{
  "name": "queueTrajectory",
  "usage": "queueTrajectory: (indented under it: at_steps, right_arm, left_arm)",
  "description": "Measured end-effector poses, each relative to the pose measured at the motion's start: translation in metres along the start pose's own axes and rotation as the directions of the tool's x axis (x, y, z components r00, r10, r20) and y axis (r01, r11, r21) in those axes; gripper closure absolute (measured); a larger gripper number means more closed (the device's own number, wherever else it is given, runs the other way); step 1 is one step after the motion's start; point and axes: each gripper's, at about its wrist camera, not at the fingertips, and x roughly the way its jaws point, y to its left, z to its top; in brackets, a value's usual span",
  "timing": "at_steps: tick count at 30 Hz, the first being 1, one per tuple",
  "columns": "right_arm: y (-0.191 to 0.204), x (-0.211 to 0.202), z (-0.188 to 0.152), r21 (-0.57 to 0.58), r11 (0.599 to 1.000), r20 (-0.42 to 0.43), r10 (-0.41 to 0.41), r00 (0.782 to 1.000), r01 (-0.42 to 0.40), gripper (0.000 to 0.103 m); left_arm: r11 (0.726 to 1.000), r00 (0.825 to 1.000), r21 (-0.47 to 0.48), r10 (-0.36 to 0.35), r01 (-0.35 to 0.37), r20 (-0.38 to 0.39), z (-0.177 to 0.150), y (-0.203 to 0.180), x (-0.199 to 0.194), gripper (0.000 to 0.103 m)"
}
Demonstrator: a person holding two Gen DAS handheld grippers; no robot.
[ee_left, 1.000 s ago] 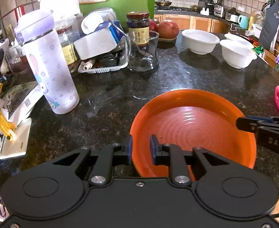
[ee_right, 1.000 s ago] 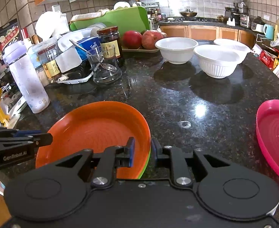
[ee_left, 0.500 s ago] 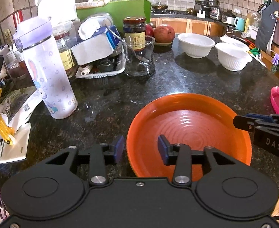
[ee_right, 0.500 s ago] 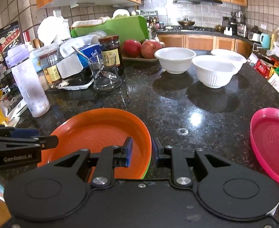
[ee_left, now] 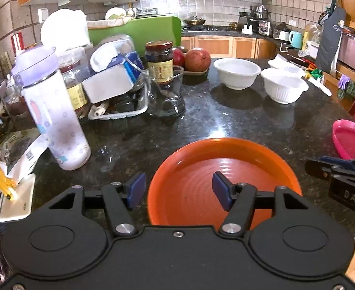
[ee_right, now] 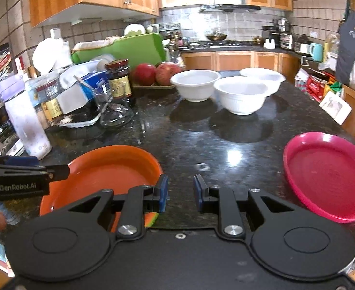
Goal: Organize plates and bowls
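While the left gripper [ee_left: 178, 189] opens its fingers astride the orange plate's [ee_left: 225, 169] near rim, releasing it low in frame on the counter [ee_right: 201, 145], the right gripper [ee_right: 180, 193], fingers slightly apart and empty, should fetch the pink plate [ee_right: 327, 176] at lower right.

Left gripper [ee_left: 176, 191] opening astride orange plate's [ee_left: 225, 169] near rim, pads clear | right gripper [ee_left: 342, 176] at plate's right | white bowls [ee_left: 237, 73] beyond on counter [ee_left: 225, 120]
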Motion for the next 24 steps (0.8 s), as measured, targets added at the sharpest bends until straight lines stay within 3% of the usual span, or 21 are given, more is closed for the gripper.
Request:
queueTrajectory:
  at_steps: [10, 24]
  right_arm:
    - [-0.050, -0.017, -0.002, 0.056, 0.996, 0.023, -0.064, 0.998, 0.063, 0.076]
    - [-0.172, -0.032, 0.006, 0.089, 0.990, 0.022, -0.114, 0.993, 0.112, 0.074]
  left_arm:
    - [0.998, 0.999, 0.032, -0.050, 0.049, 0.007, 0.013, -0.039, 0.000, 0.038]
    - [0.992, 0.993, 0.059, -0.112, 0.113, -0.032, 0.033, -0.148, 0.015, 0.038]
